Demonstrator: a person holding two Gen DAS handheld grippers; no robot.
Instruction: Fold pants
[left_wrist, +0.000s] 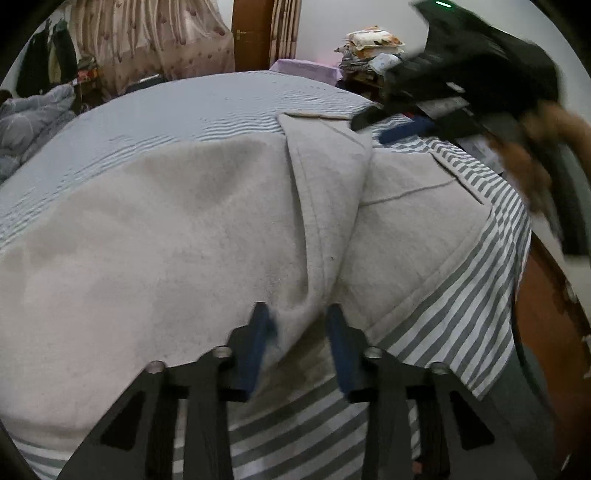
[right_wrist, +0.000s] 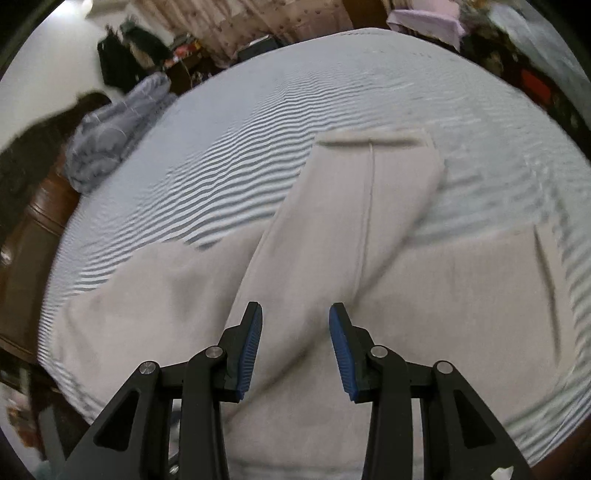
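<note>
Light grey pants (left_wrist: 177, 229) lie spread on a striped bed sheet (left_wrist: 192, 107). One leg is folded over and runs away from me, its hem (left_wrist: 317, 115) at the far end. My left gripper (left_wrist: 297, 314) is open, its blue pads either side of a raised fold of the pants near the bed's front edge. In the right wrist view the pants (right_wrist: 332, 240) fill the middle, with the folded leg's hem (right_wrist: 369, 140) farther off. My right gripper (right_wrist: 295, 314) is open above the pants and holds nothing. It also shows in the left wrist view (left_wrist: 388, 127), above the hem.
A crumpled grey-blue quilt (right_wrist: 110, 136) lies at the bed's far left corner. The wooden bed frame (left_wrist: 546, 317) runs along the right side. A pile of cushions and clothes (left_wrist: 373, 48) stands behind the bed. Curtains (left_wrist: 155, 37) and a door hang at the back.
</note>
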